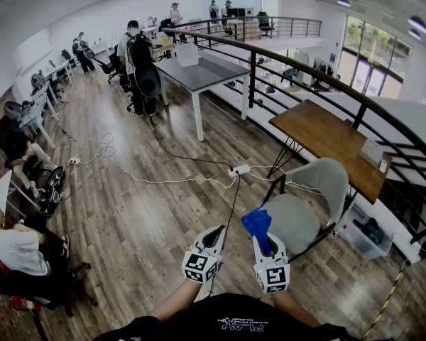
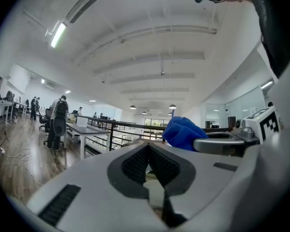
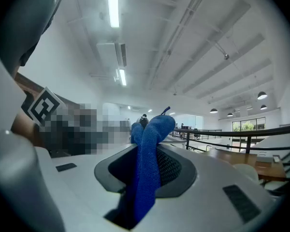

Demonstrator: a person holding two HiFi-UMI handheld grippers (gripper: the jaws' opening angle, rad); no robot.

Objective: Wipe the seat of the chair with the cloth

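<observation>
The chair stands to the right in the head view, with a pale grey-green seat and backrest on a black frame. A blue cloth is bunched up just over the seat's near left edge, and my right gripper is shut on it. The right gripper view shows the cloth rising up between the jaws of my right gripper. Left of it my left gripper is held over the wooden floor, shut with nothing in it. In the left gripper view my left gripper points up, with the cloth beside it.
A wooden table stands behind the chair along a black railing. A power strip and cables lie on the floor ahead. A clear bin sits right of the chair. People sit at far left; a grey desk stands farther off.
</observation>
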